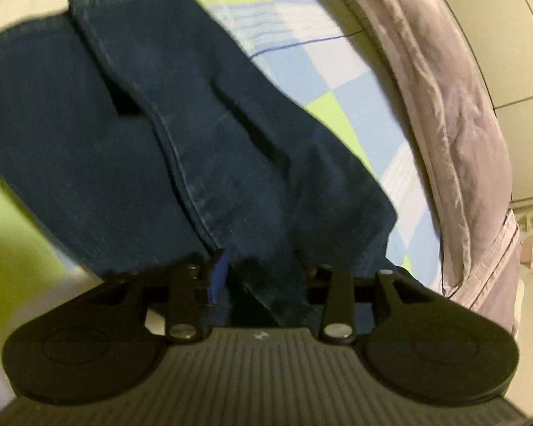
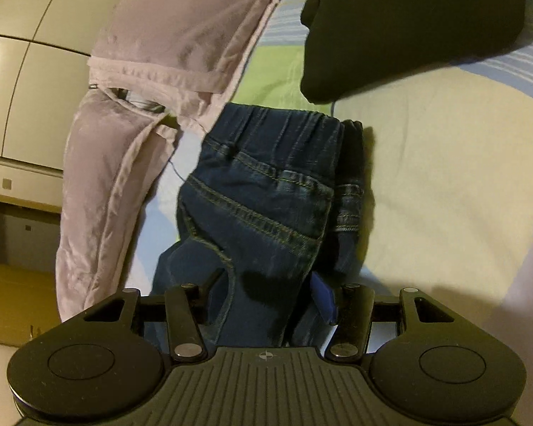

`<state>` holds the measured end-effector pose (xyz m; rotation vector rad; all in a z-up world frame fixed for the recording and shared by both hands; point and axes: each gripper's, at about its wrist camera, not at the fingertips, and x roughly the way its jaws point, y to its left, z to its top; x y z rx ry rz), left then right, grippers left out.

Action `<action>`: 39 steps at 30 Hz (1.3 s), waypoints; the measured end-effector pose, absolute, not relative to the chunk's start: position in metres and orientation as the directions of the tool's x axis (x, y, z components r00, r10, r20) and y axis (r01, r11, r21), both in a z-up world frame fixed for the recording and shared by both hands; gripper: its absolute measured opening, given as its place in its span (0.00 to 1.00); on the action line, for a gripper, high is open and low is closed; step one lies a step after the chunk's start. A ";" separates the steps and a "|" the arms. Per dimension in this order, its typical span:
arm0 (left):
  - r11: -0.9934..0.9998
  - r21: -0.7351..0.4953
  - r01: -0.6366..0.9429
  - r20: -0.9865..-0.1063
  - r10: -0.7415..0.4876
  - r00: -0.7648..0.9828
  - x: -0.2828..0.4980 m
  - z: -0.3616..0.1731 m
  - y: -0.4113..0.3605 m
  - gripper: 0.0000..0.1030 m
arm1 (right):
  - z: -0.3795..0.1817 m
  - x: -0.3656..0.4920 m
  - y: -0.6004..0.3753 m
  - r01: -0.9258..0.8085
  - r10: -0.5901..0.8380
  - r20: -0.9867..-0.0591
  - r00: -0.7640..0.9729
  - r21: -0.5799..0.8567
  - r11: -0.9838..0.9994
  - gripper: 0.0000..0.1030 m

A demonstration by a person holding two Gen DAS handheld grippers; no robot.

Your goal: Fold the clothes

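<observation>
Jeans (image 2: 266,191) on bed, waist bunched in right claw (image 2: 270,294), legs gripped by left claw (image 1: 263,284).

The right gripper (image 2: 268,294) is holding a bunched part of the jeans (image 2: 266,184) between its fingers — a pale pink garment (image 2: 142,106) is lying just beside them on the bedsheet (image 2: 444,184).

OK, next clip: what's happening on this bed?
A person is folding a pair of dark blue jeans on a checked bedsheet, holding a two-finger gripper in each hand. Denim sits between the jaws of both the left gripper and the right gripper, the right one near the waistband end. Pale lilac trousers lie beside the jeans, and a black garment lies further back.
</observation>
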<state>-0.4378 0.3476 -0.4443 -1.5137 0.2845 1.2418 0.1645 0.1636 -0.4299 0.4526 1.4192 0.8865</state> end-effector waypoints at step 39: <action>-0.520 -0.268 -0.811 -0.917 0.395 0.050 -0.541 -0.399 0.387 0.26 | -0.381 0.182 0.201 -0.578 0.593 -0.804 -0.045 0.505 0.641 0.78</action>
